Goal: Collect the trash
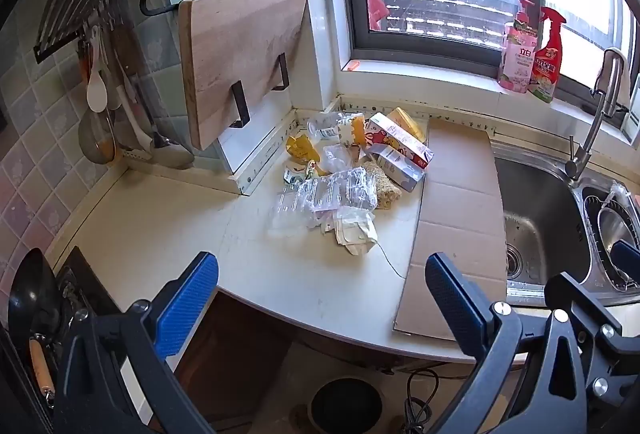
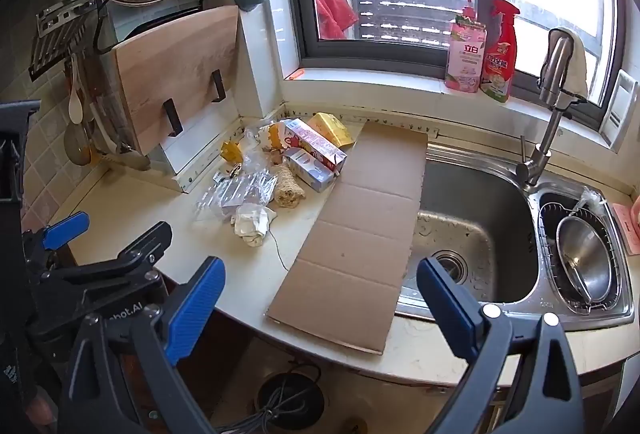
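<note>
Kitchen surface [image 1: 160, 218]: trash pile [image 1: 352, 170] at back corner, cardboard [image 2: 360, 218] just beside it by sink [image 2: 472, 218]. Left gripper [image 1: 320, 298] and right gripper [image 2: 320, 302] hover near edge, jaws wide, empty.

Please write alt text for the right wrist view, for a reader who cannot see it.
A pile of trash, cartons, clear plastic and crumpled paper, lies on a kitchen counter beside a flat cardboard sheet that overhangs the steel sink. The right gripper hangs open in front, holding nothing.
</note>
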Demonstrator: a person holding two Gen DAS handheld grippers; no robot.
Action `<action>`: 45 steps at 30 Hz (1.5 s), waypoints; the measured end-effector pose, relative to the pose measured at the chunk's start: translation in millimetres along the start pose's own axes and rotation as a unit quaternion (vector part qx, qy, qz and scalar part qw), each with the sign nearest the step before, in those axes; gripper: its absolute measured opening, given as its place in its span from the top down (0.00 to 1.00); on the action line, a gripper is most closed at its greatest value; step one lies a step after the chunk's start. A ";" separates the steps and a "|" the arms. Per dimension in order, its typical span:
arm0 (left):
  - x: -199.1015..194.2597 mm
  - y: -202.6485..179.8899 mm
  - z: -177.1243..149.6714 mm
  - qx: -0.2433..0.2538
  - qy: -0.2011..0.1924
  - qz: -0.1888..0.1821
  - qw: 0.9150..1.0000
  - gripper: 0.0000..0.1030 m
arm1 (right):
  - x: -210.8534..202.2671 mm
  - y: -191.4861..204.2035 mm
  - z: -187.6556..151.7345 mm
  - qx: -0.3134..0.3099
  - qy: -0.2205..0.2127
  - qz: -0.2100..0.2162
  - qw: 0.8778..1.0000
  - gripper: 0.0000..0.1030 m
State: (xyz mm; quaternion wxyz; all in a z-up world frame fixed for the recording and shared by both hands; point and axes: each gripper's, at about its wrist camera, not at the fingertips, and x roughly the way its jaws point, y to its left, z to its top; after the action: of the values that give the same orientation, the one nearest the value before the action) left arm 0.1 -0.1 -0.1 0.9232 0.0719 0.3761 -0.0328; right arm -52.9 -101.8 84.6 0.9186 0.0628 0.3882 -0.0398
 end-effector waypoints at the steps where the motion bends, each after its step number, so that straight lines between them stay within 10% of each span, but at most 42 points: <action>1: 0.1 -0.1 0.1 0.000 0.003 -0.004 1.000 0.01 | 0.1 0.3 0.0 -0.006 0.000 -0.006 1.000 0.06; 45: -2.6 7.0 -3.6 0.003 0.009 -0.004 1.000 0.01 | 1.3 4.6 -6.5 0.011 0.007 0.013 1.000 0.06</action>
State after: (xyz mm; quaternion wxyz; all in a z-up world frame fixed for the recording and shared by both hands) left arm -3.4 7.5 -0.1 0.9196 0.0732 0.3843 -0.0365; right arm -56.0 -96.3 79.6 0.9156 0.0781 0.3932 -0.0316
